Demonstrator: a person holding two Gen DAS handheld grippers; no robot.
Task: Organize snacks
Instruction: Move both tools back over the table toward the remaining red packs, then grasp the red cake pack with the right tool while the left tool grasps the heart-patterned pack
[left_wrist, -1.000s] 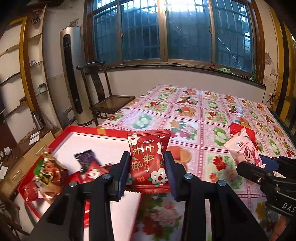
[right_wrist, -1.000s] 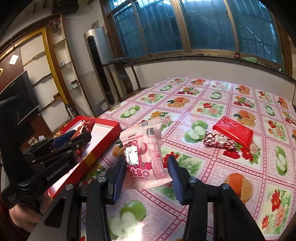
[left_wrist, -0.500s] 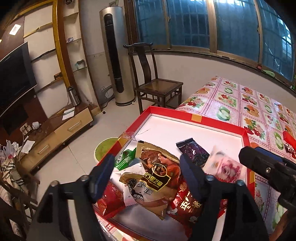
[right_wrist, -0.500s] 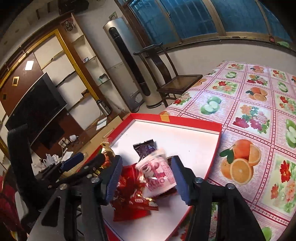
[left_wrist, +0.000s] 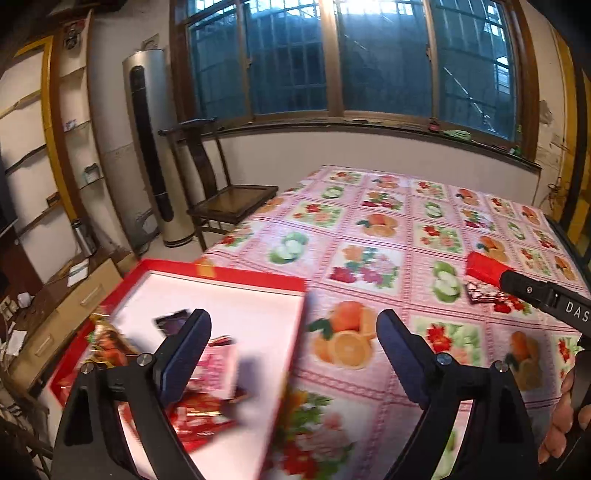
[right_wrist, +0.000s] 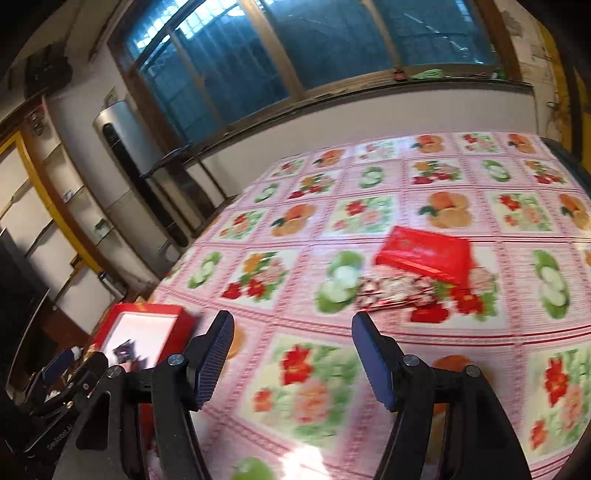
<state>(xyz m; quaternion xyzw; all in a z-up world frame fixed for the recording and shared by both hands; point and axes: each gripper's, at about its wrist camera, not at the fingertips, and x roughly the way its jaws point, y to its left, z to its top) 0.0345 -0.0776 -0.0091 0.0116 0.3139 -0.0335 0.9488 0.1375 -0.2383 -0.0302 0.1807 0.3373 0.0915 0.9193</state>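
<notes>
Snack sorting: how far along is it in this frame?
Done: several packets, a pink one among them, lie in the red tray. In hand: nothing; the left gripper and right gripper have just been opening, with nothing between their jaws. Left: the red packet and the patterned packet on the tablecloth.

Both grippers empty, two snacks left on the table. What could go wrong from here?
1. The red packet overlaps the patterned wrapper; the right gripper may drag both.
2. The red tray sits at the table edge; a nudge might tip it.
3. Heavy motion blur: fast swings risk a misjudged grasp.
</notes>
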